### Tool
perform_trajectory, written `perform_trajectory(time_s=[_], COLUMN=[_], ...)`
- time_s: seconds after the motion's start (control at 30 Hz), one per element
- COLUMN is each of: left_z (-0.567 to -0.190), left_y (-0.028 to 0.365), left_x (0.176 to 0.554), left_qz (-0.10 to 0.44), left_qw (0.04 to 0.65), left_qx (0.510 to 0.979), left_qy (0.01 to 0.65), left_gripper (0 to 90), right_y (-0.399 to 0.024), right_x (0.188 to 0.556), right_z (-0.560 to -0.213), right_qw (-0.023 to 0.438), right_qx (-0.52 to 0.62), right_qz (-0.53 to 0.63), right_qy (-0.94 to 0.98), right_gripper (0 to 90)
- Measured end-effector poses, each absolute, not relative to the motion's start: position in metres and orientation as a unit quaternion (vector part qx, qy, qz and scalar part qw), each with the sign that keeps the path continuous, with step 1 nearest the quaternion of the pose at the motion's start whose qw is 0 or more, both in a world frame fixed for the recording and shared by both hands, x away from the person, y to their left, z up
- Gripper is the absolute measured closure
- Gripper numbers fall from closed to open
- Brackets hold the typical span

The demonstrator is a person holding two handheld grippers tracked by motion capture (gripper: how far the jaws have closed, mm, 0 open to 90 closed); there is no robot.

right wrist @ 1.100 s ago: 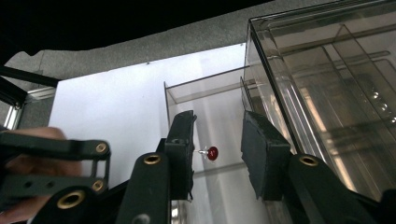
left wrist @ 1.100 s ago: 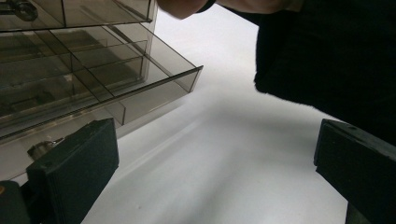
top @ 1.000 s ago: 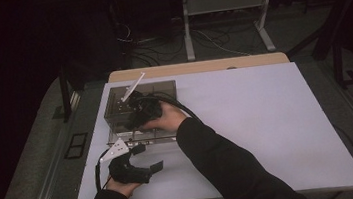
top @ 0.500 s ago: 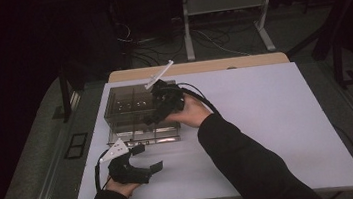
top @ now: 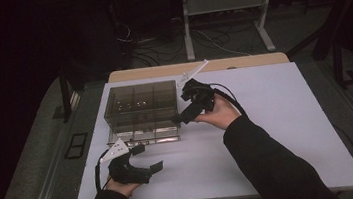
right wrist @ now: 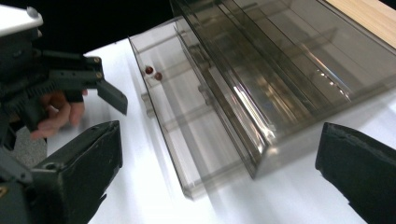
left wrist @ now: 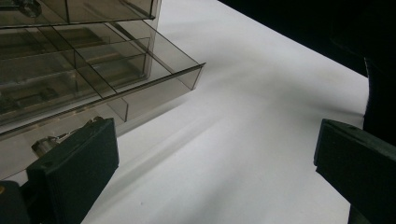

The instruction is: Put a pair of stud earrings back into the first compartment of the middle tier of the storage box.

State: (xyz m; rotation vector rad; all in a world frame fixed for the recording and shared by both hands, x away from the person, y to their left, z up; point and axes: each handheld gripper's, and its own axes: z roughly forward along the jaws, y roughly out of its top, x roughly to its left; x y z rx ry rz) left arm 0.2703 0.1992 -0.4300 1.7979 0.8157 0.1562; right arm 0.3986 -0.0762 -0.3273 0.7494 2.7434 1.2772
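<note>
A smoky clear drawer box (top: 140, 103) stands on the white tabletop (top: 279, 133), its bottom drawer (top: 143, 136) pulled out toward me. In the right gripper view two small red beads (right wrist: 153, 73) lie in the drawer (right wrist: 187, 121). My right gripper (top: 180, 105) hovers just off the box's right side; its jaws have just been opening and stand open with nothing gripped, the box corner (right wrist: 261, 158) beyond them. My left gripper (top: 150, 157) rests open on the table in front of the drawer (left wrist: 140, 79), holding nothing.
A wooden strip (top: 240, 62) edges the table's far side. Behind it on the dark floor are a metal stand (top: 224, 3) and loose cables (top: 158, 46). The white surface stretches to the right of the box.
My right hand has moved from over the box to its right side, rising slightly, and its jaws have opened. The left gripper has stayed put.
</note>
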Motion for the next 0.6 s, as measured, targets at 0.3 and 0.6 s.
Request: perform_trajectory(time_s=[0.3, 0.6], left_z=[-0.43, -0.43], left_y=[0.199, 0.198], left_x=[0.27, 0.27], left_qz=[0.065, 0.065], left_qw=[0.549, 0.548], left_qx=[0.758, 0.759], left_qy=[0.346, 0.346], left_gripper=[0.0, 0.0], right_y=[-0.11, -0.147], right_x=[0.388, 0.37], right_z=[-0.334, -0.348], right_qw=[0.02, 0.03], right_qx=[0.26, 0.28], right_qz=[0.416, 0.418], right_qy=[0.871, 0.864], right_gripper=[0.1, 0.1])
